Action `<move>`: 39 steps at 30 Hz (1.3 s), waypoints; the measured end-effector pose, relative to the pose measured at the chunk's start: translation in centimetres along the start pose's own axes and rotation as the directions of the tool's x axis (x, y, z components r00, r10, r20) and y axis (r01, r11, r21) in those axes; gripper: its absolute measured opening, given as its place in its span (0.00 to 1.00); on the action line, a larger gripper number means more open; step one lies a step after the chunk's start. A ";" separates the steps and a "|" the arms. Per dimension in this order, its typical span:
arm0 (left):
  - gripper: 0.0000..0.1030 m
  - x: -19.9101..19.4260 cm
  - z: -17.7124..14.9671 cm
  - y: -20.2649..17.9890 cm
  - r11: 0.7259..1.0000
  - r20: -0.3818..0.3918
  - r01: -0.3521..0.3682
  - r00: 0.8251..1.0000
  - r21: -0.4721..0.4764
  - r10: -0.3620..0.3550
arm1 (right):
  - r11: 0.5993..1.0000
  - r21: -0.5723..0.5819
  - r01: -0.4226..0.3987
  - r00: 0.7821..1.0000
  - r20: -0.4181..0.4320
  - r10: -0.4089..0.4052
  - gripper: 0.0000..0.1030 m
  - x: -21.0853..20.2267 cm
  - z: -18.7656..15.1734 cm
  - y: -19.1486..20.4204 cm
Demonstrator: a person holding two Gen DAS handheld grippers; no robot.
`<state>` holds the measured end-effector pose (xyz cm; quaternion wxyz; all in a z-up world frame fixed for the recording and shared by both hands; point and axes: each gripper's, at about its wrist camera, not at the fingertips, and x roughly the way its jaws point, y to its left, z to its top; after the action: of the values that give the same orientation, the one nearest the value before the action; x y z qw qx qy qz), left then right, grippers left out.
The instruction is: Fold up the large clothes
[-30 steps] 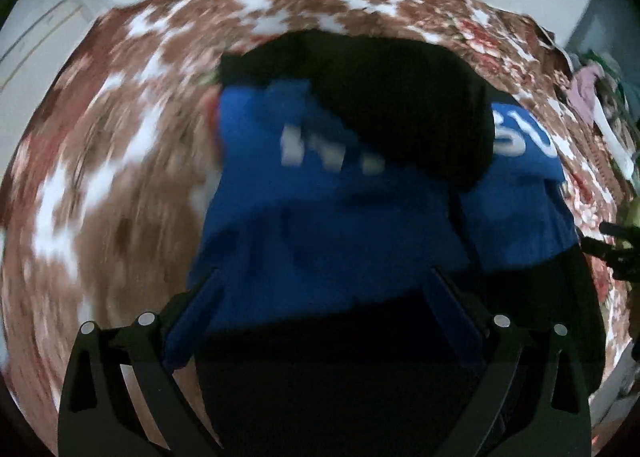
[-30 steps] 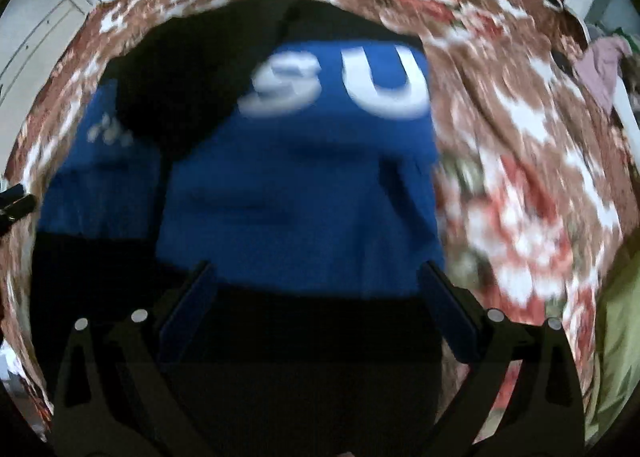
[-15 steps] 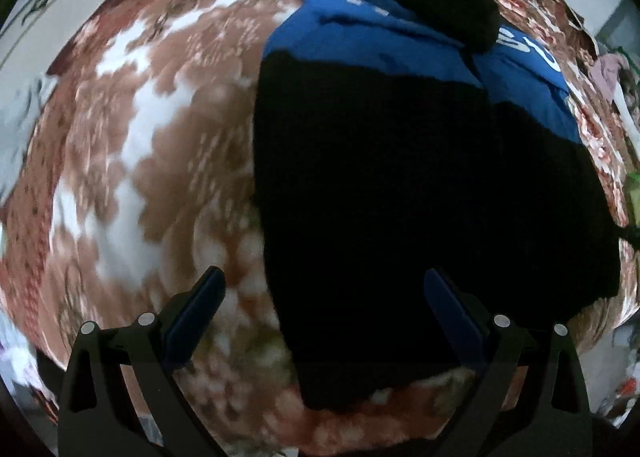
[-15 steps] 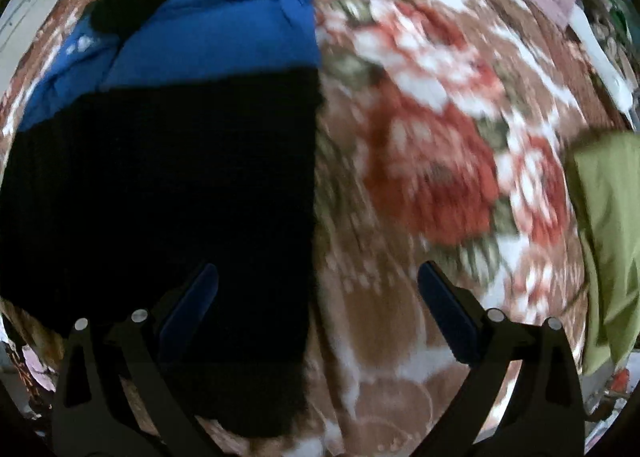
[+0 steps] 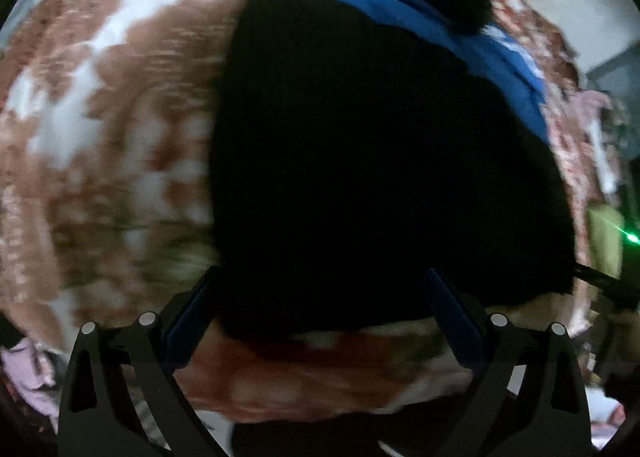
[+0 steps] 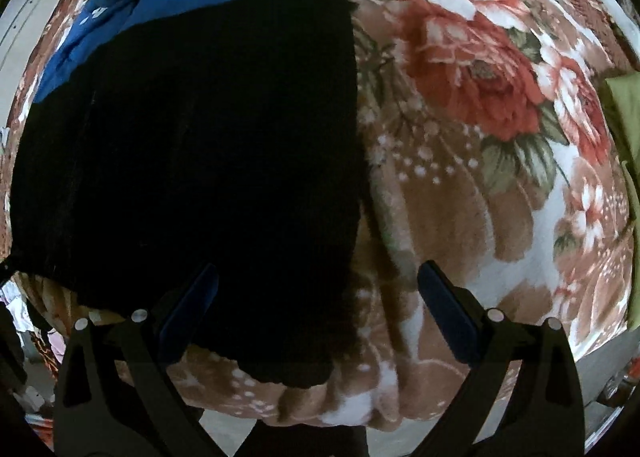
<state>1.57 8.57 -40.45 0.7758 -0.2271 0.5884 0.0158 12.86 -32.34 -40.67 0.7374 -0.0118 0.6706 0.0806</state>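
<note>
A large black and blue garment [image 5: 380,161] lies on a floral blanket [image 5: 100,137]; its black lower part is near me, the blue part with white letters is at the far end. It also shows in the right wrist view [image 6: 192,145], on the left. My left gripper [image 5: 320,313] is open and empty over the garment's near hem. My right gripper [image 6: 320,305] is open and empty over the garment's near right corner.
The floral blanket [image 6: 480,117] covers the bed, whose near edge runs just below the hem. A green cloth [image 6: 624,105] lies at the right edge. Pink clothing [image 5: 592,105] is piled at the far right beyond the bed.
Both grippers have pulled back toward the bed's near edge. The black lower part of the garment, held up close a second ago, now lies spread flat.
</note>
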 end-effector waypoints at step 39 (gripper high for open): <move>0.93 0.8 1.9 -1.0 0.997 -0.012 0.076 0.997 -0.016 -0.076 | 0.965 0.074 -0.250 0.965 -0.059 0.254 0.83 -2.4 0.5 0.1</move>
<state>3.82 8.17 -40.49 0.7705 -0.2555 0.5840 -0.0103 13.18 -32.44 -38.27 0.6981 0.0951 0.6934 0.1512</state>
